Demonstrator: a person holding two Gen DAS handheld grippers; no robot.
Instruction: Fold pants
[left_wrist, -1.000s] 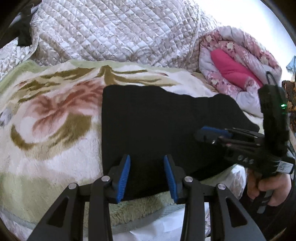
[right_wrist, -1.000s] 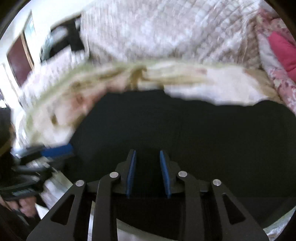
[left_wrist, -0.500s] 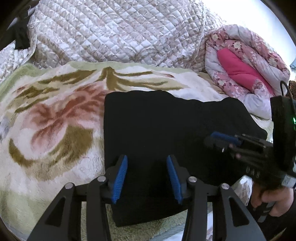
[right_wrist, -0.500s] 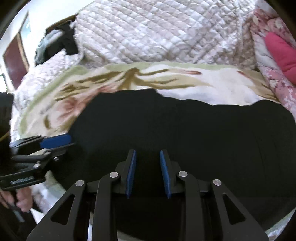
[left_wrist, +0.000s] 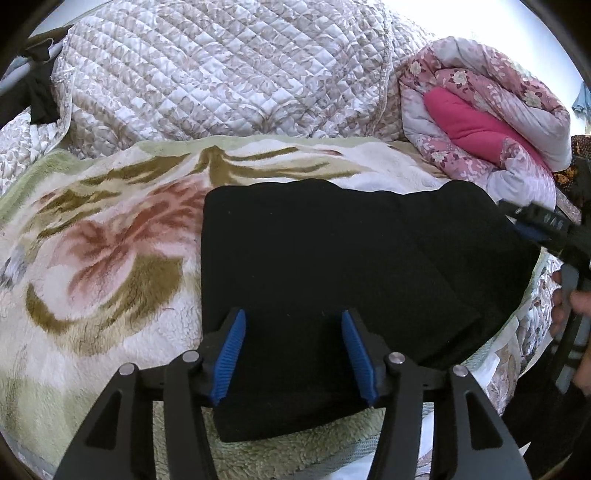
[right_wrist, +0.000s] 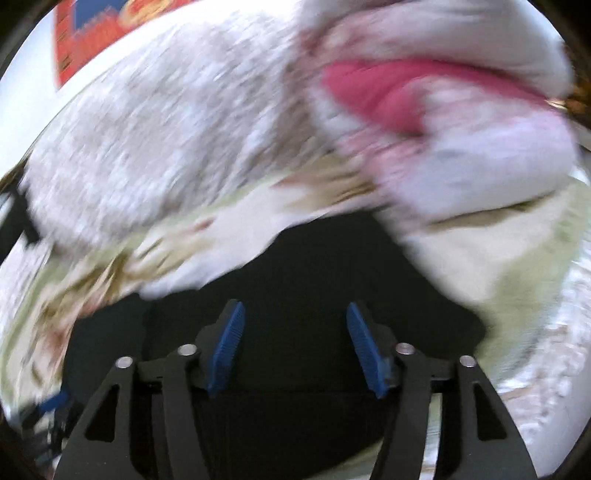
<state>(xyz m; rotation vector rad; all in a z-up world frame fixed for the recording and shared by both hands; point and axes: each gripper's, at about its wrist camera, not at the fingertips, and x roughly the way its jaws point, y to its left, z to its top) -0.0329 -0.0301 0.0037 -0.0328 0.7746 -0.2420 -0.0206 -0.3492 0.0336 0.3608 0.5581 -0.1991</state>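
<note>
Black pants (left_wrist: 332, 273) lie folded into a flat rectangle on a floral fleece blanket (left_wrist: 96, 258). My left gripper (left_wrist: 293, 356) hovers over the pants' near left corner, its jaws opening, with cloth below them but nothing pinched. In the left wrist view my right gripper (left_wrist: 532, 225) is at the pants' right end, held by a hand (left_wrist: 576, 314). The right wrist view is blurred: my right gripper (right_wrist: 295, 347) has its jaws opening wide above the black pants (right_wrist: 303, 266), gripping nothing.
A quilted beige cover (left_wrist: 221, 74) is heaped behind the blanket. A rolled pink floral duvet (left_wrist: 480, 122) sits at the back right. The bed's near edge runs just below the pants. A red and blue poster (right_wrist: 96, 33) hangs on the wall.
Both grippers' jaws spread wider. My right gripper swung to the right end of the pants and rolled, so its view now faces the pink duvet. The pants lie flat and still.
</note>
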